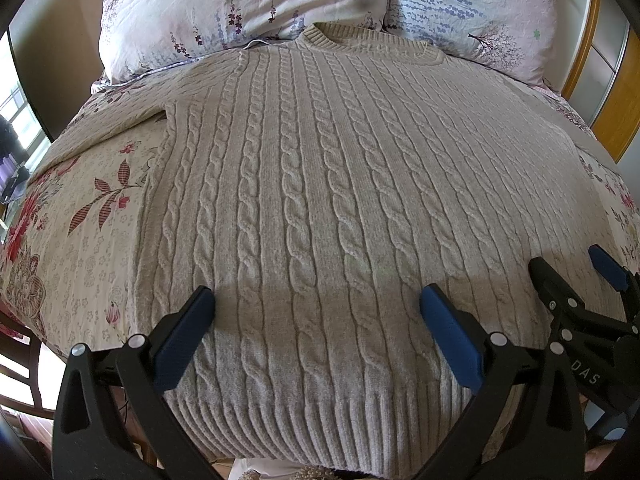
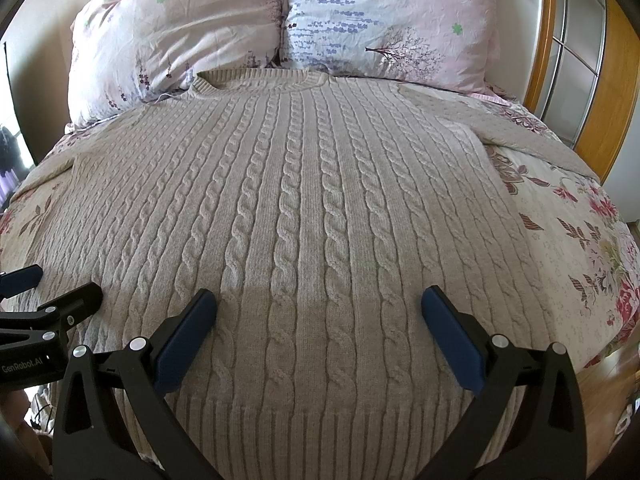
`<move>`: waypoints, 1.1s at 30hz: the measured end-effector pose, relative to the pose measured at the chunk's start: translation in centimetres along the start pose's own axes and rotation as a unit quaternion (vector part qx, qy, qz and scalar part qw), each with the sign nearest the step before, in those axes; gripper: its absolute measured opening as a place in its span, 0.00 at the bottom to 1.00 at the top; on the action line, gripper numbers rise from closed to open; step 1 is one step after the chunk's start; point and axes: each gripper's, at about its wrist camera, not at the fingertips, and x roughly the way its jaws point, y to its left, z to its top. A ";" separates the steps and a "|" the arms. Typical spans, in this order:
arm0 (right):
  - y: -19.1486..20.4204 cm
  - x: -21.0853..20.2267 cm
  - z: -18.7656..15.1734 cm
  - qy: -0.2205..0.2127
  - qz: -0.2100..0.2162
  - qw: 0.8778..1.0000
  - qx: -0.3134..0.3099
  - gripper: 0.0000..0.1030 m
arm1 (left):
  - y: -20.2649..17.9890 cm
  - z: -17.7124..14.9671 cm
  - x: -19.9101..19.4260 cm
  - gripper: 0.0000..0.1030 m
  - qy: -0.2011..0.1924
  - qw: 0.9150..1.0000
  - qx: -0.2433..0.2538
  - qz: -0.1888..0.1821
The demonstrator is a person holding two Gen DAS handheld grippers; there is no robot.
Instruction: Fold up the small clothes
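Left tool and right tool both gaped wide, holding nothing, hovering side by side over the hem at 6 o'clock. Sweater lay flat, unfolded, on the bed, collar toward pillows at 12. Judged soft, thick, fairly heavy knit, not slippery; pinch ribbed hem corners at 5 and 7.

A beige cable-knit sweater lay flat on the floral-printed bedspread — hem nearest both grippers, collar farthest. Two pale floral pillows sat beyond the collar. The left gripper hovered left of the right gripper — both above the hem.
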 end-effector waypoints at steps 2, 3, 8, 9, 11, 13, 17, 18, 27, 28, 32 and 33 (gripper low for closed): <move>0.0 0.0 0.0 0.000 0.000 1.000 0.000 0.99 | 0.0 0.0 0.0 0.98 0.000 1.000 0.000 0.000; 0.0 0.0 0.0 0.000 0.000 1.000 0.000 0.99 | 0.0 0.0 0.0 0.98 0.000 1.000 0.000 0.000; 0.0 0.0 0.0 -0.001 0.000 1.000 0.000 0.99 | 0.0 0.0 0.0 0.98 0.000 1.000 0.000 0.000; 0.0 0.0 0.0 -0.001 0.000 1.000 0.000 0.99 | 0.0 0.0 0.0 0.98 0.000 1.000 0.000 0.000; 0.0 0.0 0.0 -0.001 0.000 1.000 0.000 0.99 | 0.0 0.0 0.0 0.98 0.000 1.000 0.000 0.000; 0.0 0.0 0.0 -0.001 0.000 1.000 0.000 0.99 | 0.0 0.0 0.0 0.98 0.000 1.000 0.000 0.000; 0.0 0.0 0.0 -0.002 0.000 1.000 0.000 0.99 | 0.0 0.0 0.0 0.98 0.000 1.000 0.000 0.000; 0.0 0.0 0.0 -0.002 0.000 1.000 0.000 0.99 | 0.0 0.0 0.0 0.98 0.000 1.000 0.000 0.000; -0.1 0.1 -0.3 -0.007 0.001 1.000 -0.001 0.99 | 0.0 0.0 0.0 0.98 0.000 1.000 0.000 0.000; -0.1 0.1 -0.2 -0.008 0.002 1.000 -0.001 0.99 | 0.0 0.0 0.0 0.98 0.001 1.000 0.001 0.000; -0.3 -0.4 -0.7 -0.014 0.013 1.000 -0.008 0.99 | -0.2 0.2 0.0 0.98 0.004 1.000 0.004 0.000; -0.2 -0.2 -0.6 -0.018 0.018 1.000 -0.012 0.99 | -0.1 0.2 0.0 0.98 0.005 1.000 0.006 -0.001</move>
